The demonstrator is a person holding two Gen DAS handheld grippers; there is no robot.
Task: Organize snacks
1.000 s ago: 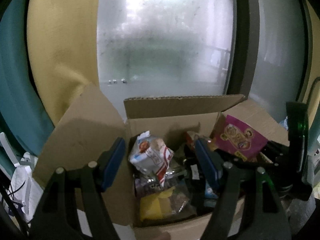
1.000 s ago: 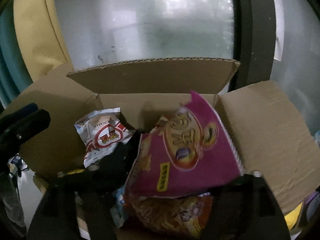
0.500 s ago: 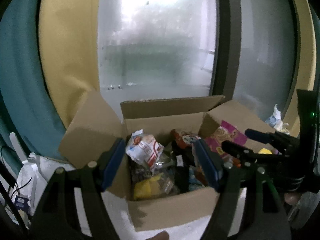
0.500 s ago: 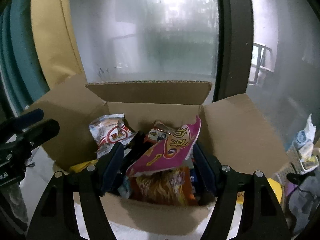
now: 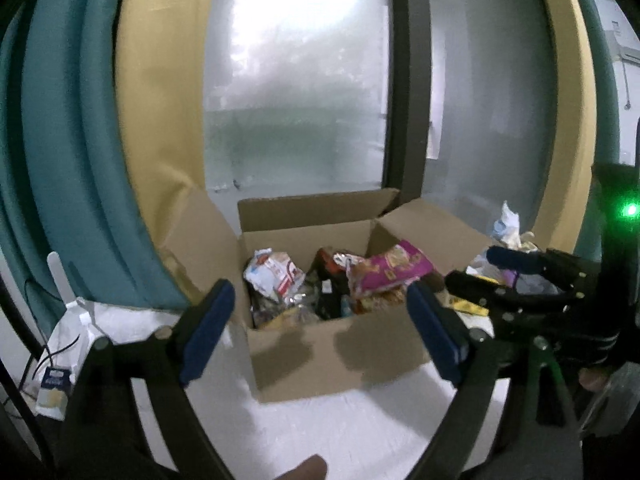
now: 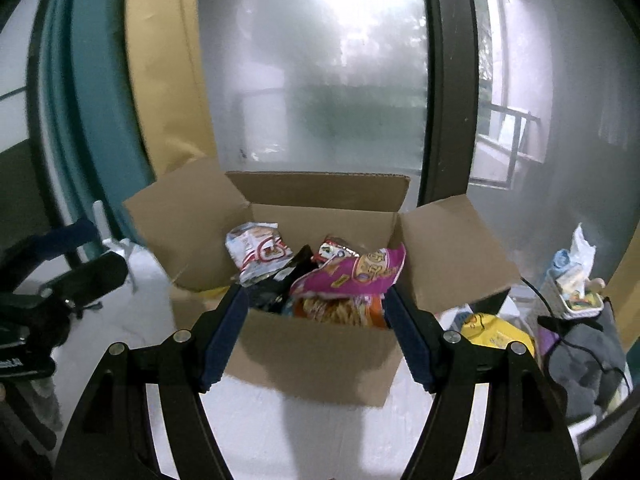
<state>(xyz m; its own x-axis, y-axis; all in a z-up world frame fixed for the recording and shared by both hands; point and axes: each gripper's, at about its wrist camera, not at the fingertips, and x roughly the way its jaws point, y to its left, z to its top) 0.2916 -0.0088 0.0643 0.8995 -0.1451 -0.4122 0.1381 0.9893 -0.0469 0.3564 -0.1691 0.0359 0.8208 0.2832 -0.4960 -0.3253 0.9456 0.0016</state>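
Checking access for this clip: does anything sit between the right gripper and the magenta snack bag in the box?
Nothing loose blocks it. Only the cardboard box's near wall stands between the open right gripper and the magenta snack bag, which lies on top of the pile.

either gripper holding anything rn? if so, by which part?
Nothing held. Left gripper and right gripper are both open and empty, short of the cardboard box.
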